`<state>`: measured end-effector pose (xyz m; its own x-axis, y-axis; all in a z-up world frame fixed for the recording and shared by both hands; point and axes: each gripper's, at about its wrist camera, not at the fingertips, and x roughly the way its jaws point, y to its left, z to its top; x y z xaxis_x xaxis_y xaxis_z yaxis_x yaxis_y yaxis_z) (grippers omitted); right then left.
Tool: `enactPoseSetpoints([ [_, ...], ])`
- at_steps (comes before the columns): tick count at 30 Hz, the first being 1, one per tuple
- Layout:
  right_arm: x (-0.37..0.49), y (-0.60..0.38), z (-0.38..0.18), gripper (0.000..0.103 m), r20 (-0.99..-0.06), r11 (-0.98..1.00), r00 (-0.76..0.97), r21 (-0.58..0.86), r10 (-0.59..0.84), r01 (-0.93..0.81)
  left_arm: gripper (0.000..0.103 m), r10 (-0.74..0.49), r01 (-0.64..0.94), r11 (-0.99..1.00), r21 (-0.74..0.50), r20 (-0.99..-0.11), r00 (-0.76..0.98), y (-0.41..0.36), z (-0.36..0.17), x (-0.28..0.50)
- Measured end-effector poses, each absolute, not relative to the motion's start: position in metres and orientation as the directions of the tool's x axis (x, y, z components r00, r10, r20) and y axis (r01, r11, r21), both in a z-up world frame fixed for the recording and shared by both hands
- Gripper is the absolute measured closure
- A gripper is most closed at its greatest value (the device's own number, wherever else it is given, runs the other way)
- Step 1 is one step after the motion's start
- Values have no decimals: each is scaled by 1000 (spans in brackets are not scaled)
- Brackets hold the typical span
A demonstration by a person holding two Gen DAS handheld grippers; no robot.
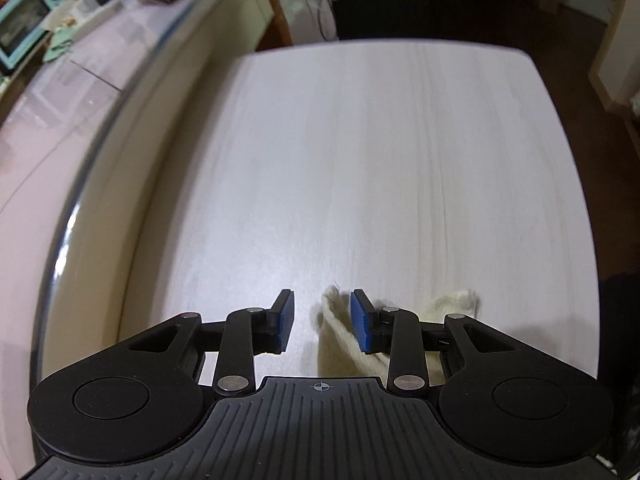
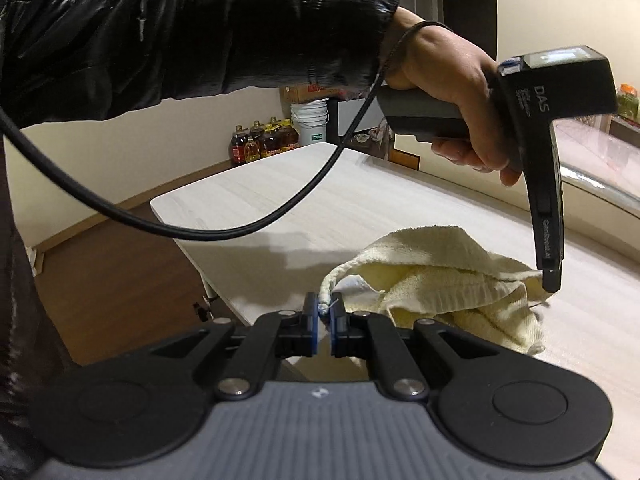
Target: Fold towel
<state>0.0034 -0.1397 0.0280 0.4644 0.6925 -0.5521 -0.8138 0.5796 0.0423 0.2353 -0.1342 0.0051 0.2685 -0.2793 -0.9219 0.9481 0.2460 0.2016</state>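
Pale yellow terry towel (image 2: 444, 280): lies crumpled in a loose heap on the white wood-grain table (image 2: 280, 184), near the table's near edge, one corner drawn out toward the right gripper. Right gripper (image 2: 325, 320): jaws closed almost fully, blue pads pinching that drawn-out corner at its hemmed tip, just above the table's near edge. Left gripper (image 1: 322, 320): jaws partly open, blue pads apart and pressing on nothing; a fold of the towel (image 1: 340, 340) lies on the table in the gap between them, nearer the right-hand pad, with another bit of the cloth showing past the outer side of that pad. From the right wrist view the left gripper (image 2: 551, 280) hangs tip-down over the far side of the towel heap, its tip at the cloth; whether it touches cannot be told. Hand (image 2: 452, 84): wrapped round the left gripper's grey handle, in a black glossy jacket sleeve (image 2: 180, 36). Black cable (image 2: 224, 232): loops from the wrist down over the table. Beyond the table's far corner: a white bucket (image 2: 310, 120) and a cluster of bottles (image 2: 264, 140) on the floor by the wall. Beside the table's left edge, in the left wrist view: a long pale counter (image 1: 80, 80) bearing a turquoise toaster oven (image 1: 24, 20).
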Motion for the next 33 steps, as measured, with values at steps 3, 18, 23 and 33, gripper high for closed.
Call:
enactPoseSetpoints([
  [3,6,-138,27,97,-553,576,457,52,697,-816,87,-253,952,235,199,-933,257,-132,-2,234],
  [18,24,-206,68,97,-515,702,574,79,637,-708,99,-248,763,566,312,-818,519,-33,85,236],
  [23,73,-214,103,97,-492,724,685,-147,538,-674,100,-188,594,719,361,-721,666,15,140,240],
  [33,44,-208,161,97,-293,712,800,-364,524,-600,99,-177,395,841,370,-502,847,62,225,106],
])
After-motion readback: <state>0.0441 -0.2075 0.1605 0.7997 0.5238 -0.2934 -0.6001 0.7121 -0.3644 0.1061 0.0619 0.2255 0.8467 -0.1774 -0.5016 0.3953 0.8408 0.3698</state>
